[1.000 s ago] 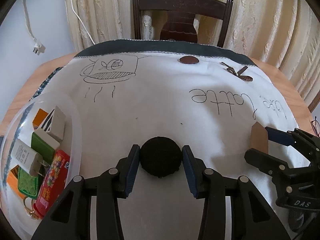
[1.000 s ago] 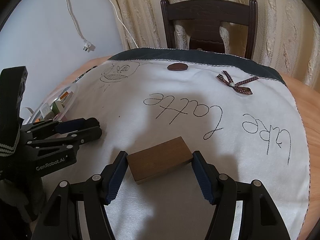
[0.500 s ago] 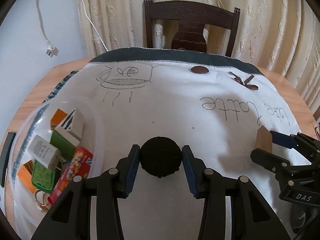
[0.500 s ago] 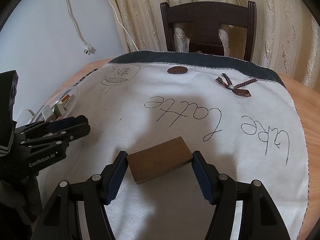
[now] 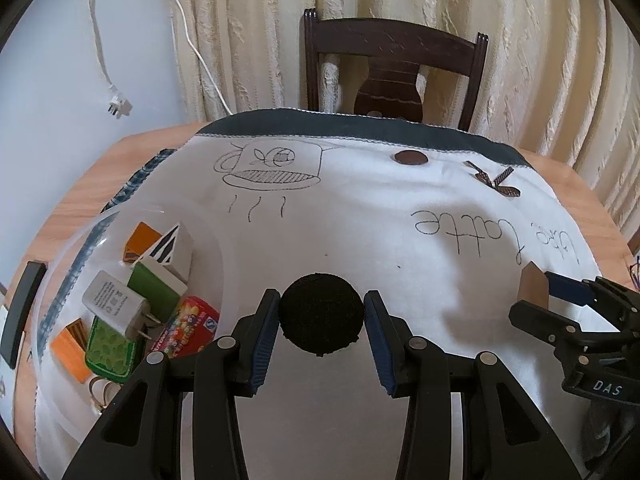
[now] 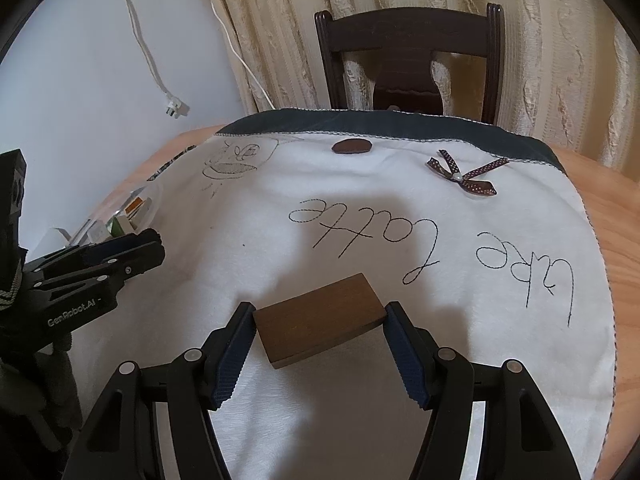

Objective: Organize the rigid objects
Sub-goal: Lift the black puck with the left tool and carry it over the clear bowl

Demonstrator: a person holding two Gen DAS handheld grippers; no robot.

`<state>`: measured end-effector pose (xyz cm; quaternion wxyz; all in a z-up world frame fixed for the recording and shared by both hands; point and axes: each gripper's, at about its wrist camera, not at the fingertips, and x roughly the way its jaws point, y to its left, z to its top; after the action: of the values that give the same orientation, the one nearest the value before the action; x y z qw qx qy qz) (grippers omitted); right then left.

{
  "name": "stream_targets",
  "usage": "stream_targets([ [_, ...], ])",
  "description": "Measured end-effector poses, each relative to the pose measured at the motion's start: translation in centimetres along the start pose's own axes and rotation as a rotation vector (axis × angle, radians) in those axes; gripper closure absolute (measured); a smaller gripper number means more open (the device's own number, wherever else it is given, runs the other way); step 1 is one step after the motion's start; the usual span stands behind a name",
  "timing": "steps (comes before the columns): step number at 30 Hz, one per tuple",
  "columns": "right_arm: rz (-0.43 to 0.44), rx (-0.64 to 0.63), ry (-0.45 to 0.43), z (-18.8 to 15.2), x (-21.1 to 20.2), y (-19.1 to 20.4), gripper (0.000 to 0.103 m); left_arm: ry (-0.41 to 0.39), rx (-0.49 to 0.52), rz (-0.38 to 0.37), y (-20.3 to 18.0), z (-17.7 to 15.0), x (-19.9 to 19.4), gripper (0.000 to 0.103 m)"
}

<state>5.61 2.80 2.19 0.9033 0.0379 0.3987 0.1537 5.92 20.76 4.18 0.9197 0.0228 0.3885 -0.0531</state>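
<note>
My left gripper (image 5: 322, 308) is shut on a black round disc (image 5: 322, 314) and holds it above the white embroidered cloth (image 5: 360, 216). Just left of it stands a clear plastic bowl (image 5: 210, 248) containing a white charger (image 5: 110, 304), a green box (image 5: 158, 286), a red sweets tin (image 5: 188, 326) and other small items. My right gripper (image 6: 320, 320) is shut on a brown wooden block (image 6: 320, 318) over the cloth's near middle. The left wrist view shows that block (image 5: 532, 286) at the far right. The left gripper (image 6: 132, 248) appears at the left of the right wrist view, near the bowl (image 6: 148, 196).
A dark wooden chair (image 5: 394, 68) stands behind the round table, against cream curtains. A white cable with a plug (image 5: 118, 106) hangs on the wall. A brown oval patch (image 5: 411, 157) and a ribbon bow (image 5: 496, 180) sit on the cloth's far side. A dark flat object (image 5: 22, 316) lies at the table's left edge.
My left gripper has moved left toward the bowl with the disc still in it; more of the bowl now shows. The right gripper and its block have barely moved.
</note>
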Motion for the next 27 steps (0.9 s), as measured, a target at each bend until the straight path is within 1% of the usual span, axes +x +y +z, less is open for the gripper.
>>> stream_targets([
  [6, 0.006, 0.004, -0.004, -0.1, -0.3, 0.4, 0.034, -0.017, -0.035, 0.003, 1.4, 0.3, -0.5, 0.059],
  [11, -0.002, 0.006, 0.0, -0.1, -0.3, 0.4, 0.034, -0.048, -0.082, 0.023, 3.7, 0.7, -1.5, 0.059],
  [19, -0.016, -0.022, 0.008, 0.5, -0.6, 1.1, 0.034, -0.073, -0.181, 0.09, 9.1, 0.5, -2.2, 0.059],
  [24, -0.015, -0.067, 0.01, 1.0, -0.8, 2.6, 0.034, -0.077, -0.233, 0.128, 11.9, -0.2, -2.3, 0.059],
  [27, -0.001, -0.098, 0.009, 1.5, -0.8, 4.0, 0.034, -0.084, -0.248, 0.15, 13.0, -0.4, -2.5, 0.059],
])
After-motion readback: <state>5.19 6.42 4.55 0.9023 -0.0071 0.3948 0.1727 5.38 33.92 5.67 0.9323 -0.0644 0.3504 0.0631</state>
